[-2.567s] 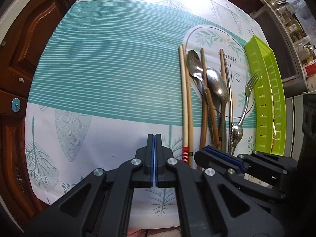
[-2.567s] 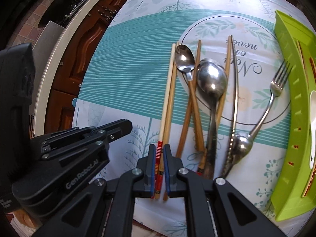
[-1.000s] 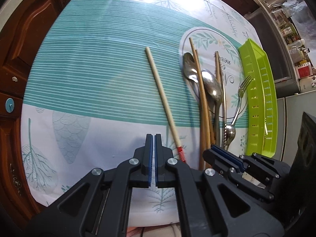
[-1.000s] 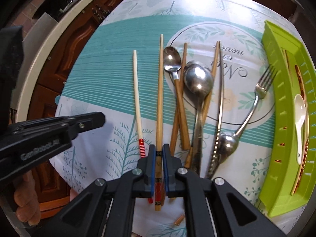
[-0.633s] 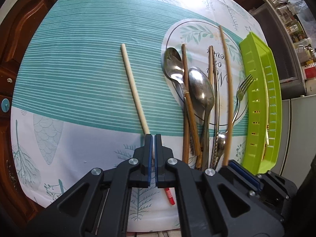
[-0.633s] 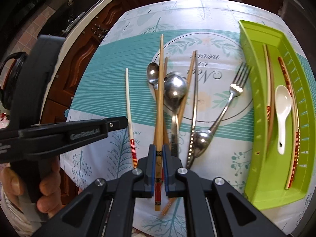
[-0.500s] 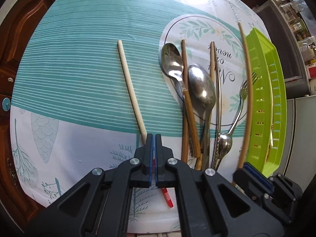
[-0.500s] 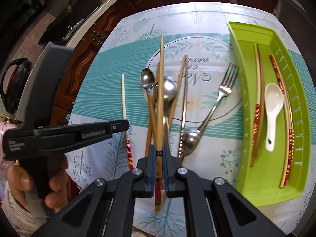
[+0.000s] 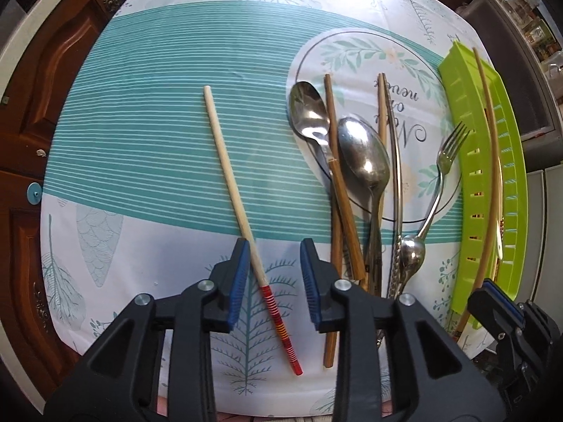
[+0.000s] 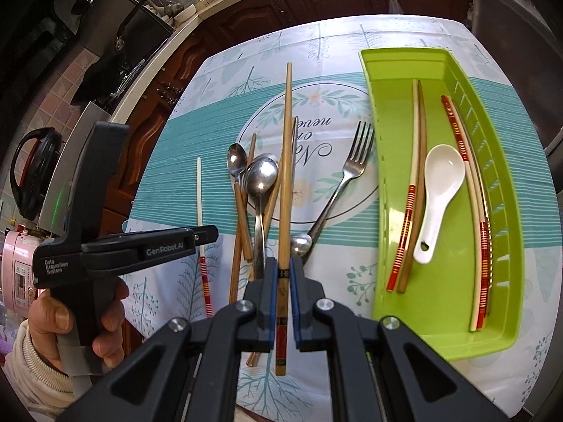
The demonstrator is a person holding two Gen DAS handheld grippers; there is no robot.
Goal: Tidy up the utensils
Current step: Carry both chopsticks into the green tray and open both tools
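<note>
- Chopstick, pale with red-striped end [image 9: 242, 218], lies on the desk between the spread jaws of the left gripper [image 9: 275, 283], untouched by either pad.
- Right gripper [image 10: 282, 299] jaws are clenched on a brown chopstick [image 10: 285, 161], raised off the desk and pointing ahead of the jaws.
- Green tray [image 10: 443, 330], right of these jaws, contains chopsticks and a white spoon [image 10: 438, 193].
- Metal spoons [image 10: 260, 179] and fork [image 10: 346, 183] lie ahead.

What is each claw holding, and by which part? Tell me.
The right claw grips a brown chopstick near its thick decorated end. The left claw is open, holding nothing; a pale chopstick lies between its fingers.
</note>
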